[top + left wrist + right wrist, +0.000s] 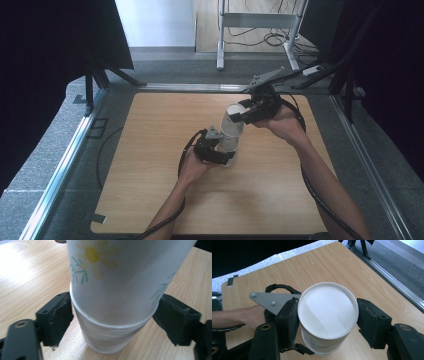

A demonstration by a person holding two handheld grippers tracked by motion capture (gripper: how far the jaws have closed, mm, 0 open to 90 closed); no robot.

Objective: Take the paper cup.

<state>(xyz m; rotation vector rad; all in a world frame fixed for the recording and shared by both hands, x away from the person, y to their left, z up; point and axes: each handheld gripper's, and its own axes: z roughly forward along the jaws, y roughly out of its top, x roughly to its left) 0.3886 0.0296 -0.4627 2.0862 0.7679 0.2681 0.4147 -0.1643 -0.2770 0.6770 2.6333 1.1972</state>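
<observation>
high view: both grippers clamp the stacked cups.

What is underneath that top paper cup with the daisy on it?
Another paper cup, upside down on the table; the daisy cup is sleeved over it. Only the lower cup's ribbed rim band shows; the rest is covered.

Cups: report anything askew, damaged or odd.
The top cup leans off the axis of the stack below instead of sitting nested. The left gripper clamps the stack; the right gripper grips the top cup. No spill or damage shows.
</observation>
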